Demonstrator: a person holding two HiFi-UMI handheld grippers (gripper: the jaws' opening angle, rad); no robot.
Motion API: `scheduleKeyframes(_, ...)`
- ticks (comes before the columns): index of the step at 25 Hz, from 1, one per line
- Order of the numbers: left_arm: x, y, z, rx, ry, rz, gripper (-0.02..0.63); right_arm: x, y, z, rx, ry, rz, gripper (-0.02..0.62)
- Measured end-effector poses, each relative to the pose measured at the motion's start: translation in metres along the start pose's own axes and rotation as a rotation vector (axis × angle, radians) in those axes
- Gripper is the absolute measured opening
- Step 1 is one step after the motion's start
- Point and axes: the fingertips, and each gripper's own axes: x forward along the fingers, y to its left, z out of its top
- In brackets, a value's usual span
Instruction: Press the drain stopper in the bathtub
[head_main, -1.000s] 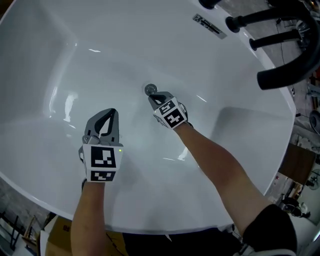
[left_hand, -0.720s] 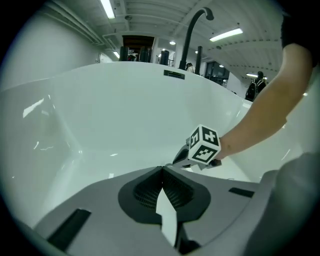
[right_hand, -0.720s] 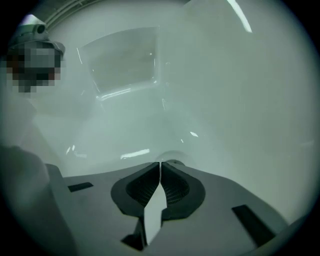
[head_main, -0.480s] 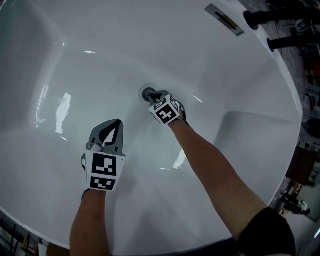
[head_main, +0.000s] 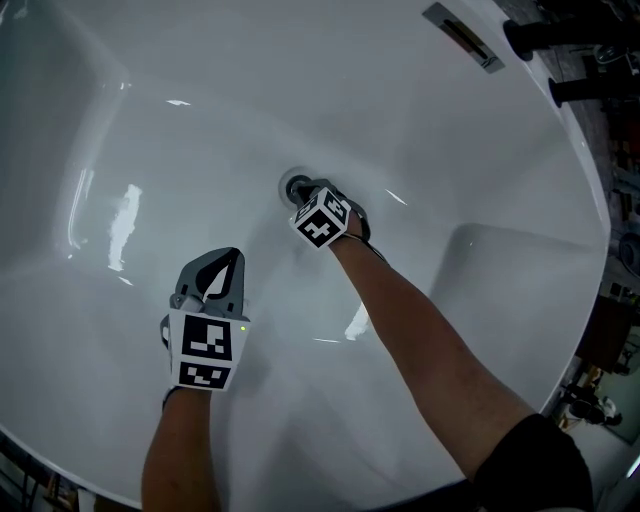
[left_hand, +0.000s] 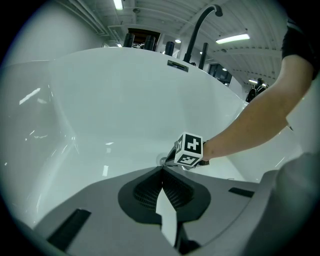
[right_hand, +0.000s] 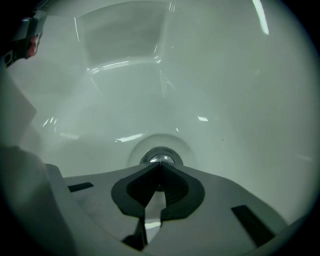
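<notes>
— White glossy bathtub (head_main: 150, 130) is filling the view. Where is the round chrome drain stopper (head_main: 296, 186) sitting?
— At the tub's low point. The right tongs (head_main: 305, 192), pressed together for a blunt push, are apparently bearing on it. The left tongs (head_main: 222, 258), also closed, are hovering aside.

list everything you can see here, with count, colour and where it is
bathtub: one, white, fills the head view
drain stopper: one, silver, at the tub's bottom
overflow plate: one, grey, on the far tub wall
faucet: one, black, curved, rising behind the far rim
tap handles: two, black, by the rim at upper right
left gripper: one, grey with a black and white marker cube, jaws together, over bare tub floor
right gripper: one, same colours, jaws together, tips at the drain stopper
forearms: two, bare, the right one with a black sleeve
</notes>
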Motion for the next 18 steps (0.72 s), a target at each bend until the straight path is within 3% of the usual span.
scheduleKeyframes(8, 0.002, 0.0, -0.006, -0.001, 0.016, -0.004, 0.009, 0.001, 0.002, 0.003, -0.045, 0.063, -0.01, 0.018)
scheduleKeyframes(14, -0.006, 0.002, 0.006, -0.002, 0.005, 0.012, 0.009, -0.029, 0.003, 0.0, 0.016, -0.05, 0.021, 0.015)
scheduleKeyframes(18, -0.033, -0.014, 0.026, 0.0, -0.008, 0.017, 0.009, -0.09, 0.008, -0.013, 0.14, -0.128, 0.026, 0.015)
